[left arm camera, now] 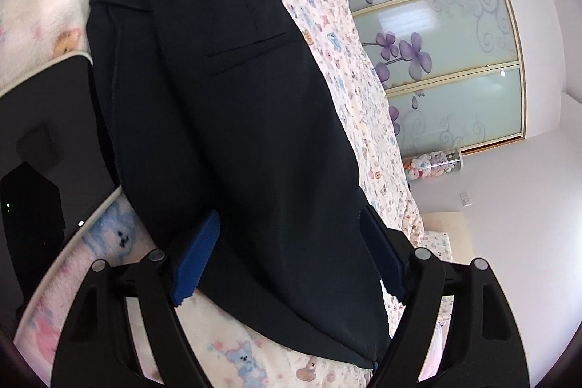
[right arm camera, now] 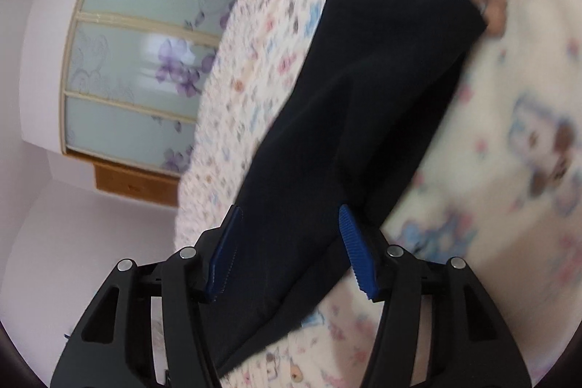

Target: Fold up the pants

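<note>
Dark navy pants (left arm camera: 232, 119) lie folded lengthwise on a cream bedspread with a bear print (left arm camera: 327, 35). The waistband and a back pocket face up at the far end. My left gripper (left arm camera: 291, 231) stands open over the near part of the pants, its blue pads (left arm camera: 198, 257) wide apart and not pressing the cloth. In the right wrist view the leg end of the pants (right arm camera: 363, 104) runs away from me across the bedspread (right arm camera: 491, 133). My right gripper (right arm camera: 289, 224) is open too, with cloth lying between its blue pads (right arm camera: 358, 250) but not pinched.
A dark tablet-like screen with a white rim (left arm camera: 43, 140) lies on the bed left of the pants. A wardrobe with frosted glass doors and purple flowers (left arm camera: 447, 35) stands beyond the bed (right arm camera: 138, 68). A clear container of plush toys (left arm camera: 433, 164) sits by the wall.
</note>
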`<state>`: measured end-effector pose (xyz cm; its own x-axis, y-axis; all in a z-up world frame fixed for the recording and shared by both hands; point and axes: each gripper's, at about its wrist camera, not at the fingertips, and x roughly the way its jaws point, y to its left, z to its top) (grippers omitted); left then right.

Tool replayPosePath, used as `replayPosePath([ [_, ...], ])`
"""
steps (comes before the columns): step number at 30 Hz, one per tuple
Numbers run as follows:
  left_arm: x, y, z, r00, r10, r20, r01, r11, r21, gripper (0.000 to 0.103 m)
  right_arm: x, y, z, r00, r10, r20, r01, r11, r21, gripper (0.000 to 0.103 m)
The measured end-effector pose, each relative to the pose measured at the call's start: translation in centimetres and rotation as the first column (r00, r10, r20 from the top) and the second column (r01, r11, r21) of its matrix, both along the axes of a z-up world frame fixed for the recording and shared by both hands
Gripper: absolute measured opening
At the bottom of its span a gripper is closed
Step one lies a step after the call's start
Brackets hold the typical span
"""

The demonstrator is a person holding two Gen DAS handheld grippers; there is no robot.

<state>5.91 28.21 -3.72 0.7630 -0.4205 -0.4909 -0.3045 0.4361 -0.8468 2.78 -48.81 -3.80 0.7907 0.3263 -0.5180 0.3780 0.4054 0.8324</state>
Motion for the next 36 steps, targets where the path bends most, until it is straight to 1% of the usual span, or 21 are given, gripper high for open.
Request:
replayPosePath([
  [2, 0.0, -0.2, 0.1, 1.0, -0.011, -0.008, 0.011, 1.0, 0.009, 0.079, 0.4, 0.8, 0.2, 0.998, 0.01, -0.055, -0.01, 1.0, -0.001, 0.057],
  [5, -0.4, -0.3, 0.2, 1.0, -0.026, -0.014, 0.026, 0.999, 0.024, 0.079, 0.4, 2.0, 0.4, 0.996, 0.054, -0.071, -0.052, 0.998, 0.033, 0.057],
  [8, -0.3, -0.4, 0.1, 0.999, -0.031, -0.022, 0.032, 0.999, 0.031, 0.079, 1.7, 3.9, 0.3, 0.986, 0.135, -0.098, -0.129, 0.99, 0.06, 0.057],
  [9, -0.1, -0.4, 0.2, 0.999, -0.033, -0.025, 0.034, 0.999, 0.036, 0.08, 2.1, 4.2, 0.2, 0.984, 0.144, -0.107, -0.138, 0.988, 0.062, 0.057],
  [11, 0.4, -0.4, 0.2, 0.999, -0.037, -0.026, 0.039, 0.998, 0.041, 0.081, 2.7, 4.8, 0.0, 0.98, 0.148, -0.134, -0.145, 0.989, 0.031, 0.057],
  [13, 0.4, -0.3, 0.2, 0.999, -0.04, -0.026, 0.041, 0.998, 0.04, 0.082, 3.3, 4.9, -0.2, 0.981, 0.144, -0.131, -0.143, 0.99, 0.019, 0.057],
  [14, 0.4, -0.2, 0.2, 0.999, -0.041, -0.025, 0.042, 0.999, 0.032, 0.082, 3.5, 5.0, -0.1, 0.983, 0.138, -0.122, -0.138, 0.99, 0.008, 0.055],
  [15, 0.4, -0.1, 0.1, 0.999, -0.041, -0.024, 0.042, 0.999, 0.022, 0.082, 3.7, 5.1, -0.1, 0.985, 0.131, -0.11, -0.134, 0.991, -0.013, 0.049],
  [16, 0.5, 0.0, 0.0, 0.999, -0.042, -0.025, 0.042, 0.999, 0.012, 0.082, 3.7, 5.2, -0.1, 0.987, 0.127, -0.094, -0.131, 0.991, -0.034, 0.025],
  [17, 0.4, 0.2, -0.1, 0.999, -0.043, -0.024, 0.043, 0.999, 0.0, 0.082, 3.5, 5.3, -0.2, 0.99, 0.127, -0.061, -0.129, 0.991, -0.021, 0.007],
  [18, 0.3, 0.2, -0.1, 0.999, -0.046, -0.023, 0.046, 0.999, -0.009, 0.082, 3.1, 5.4, -0.2, 0.991, 0.136, -0.013, -0.136, 0.991, 0.007, 0.007],
  [19, 0.3, 0.4, -0.2, 0.998, -0.05, -0.022, 0.05, 0.999, -0.021, 0.082, 2.9, 5.4, -0.2, 0.99, 0.139, -0.004, -0.139, 0.99, -0.004, 0.007],
  [21, 0.3, 0.6, -0.3, 0.998, -0.053, -0.023, 0.052, 0.998, -0.04, 0.081, 2.5, 5.4, -0.2, 0.99, 0.139, -0.003, -0.139, 0.99, -0.026, 0.007],
  [24, 0.4, 0.7, -0.3, 0.998, -0.05, -0.026, 0.049, 0.997, -0.054, 0.081, 2.9, 5.1, -0.9, 0.992, 0.129, -0.007, -0.129, 0.992, 0.016, 0.007],
  [27, 0.5, 0.8, -0.2, 0.998, -0.048, -0.029, 0.046, 0.997, -0.054, 0.081, 3.0, 5.0, -1.1, 0.992, 0.129, -0.007, -0.129, 0.992, 0.017, 0.007],
  [28, 0.6, 0.8, -0.1, 0.999, -0.045, -0.03, 0.043, 0.998, -0.053, 0.08, 3.0, 5.1, -1.0, 0.992, 0.129, -0.008, -0.129, 0.992, 0.013, 0.007],
  [33, 1.5, 1.3, 1.2, 1.0, -0.021, -0.003, 0.021, 0.999, -0.029, 0.08, 3.2, 5.4, -0.6, 0.991, 0.135, -0.004, -0.135, 0.991, -0.007, 0.007],
  [35, 1.9, 1.7, 0.9, 1.0, -0.002, -0.01, 0.002, 1.0, -0.026, 0.074, 3.3, 5.4, -0.9, 0.991, 0.13, -0.004, -0.13, 0.991, -0.002, 0.007],
  [36, 2.1, 2.0, 0.5, 1.0, 0.01, -0.02, -0.011, 1.0, -0.027, 0.064, 3.4, 5.5, -1.0, 0.992, 0.129, -0.006, -0.129, 0.992, -0.005, 0.007],
])
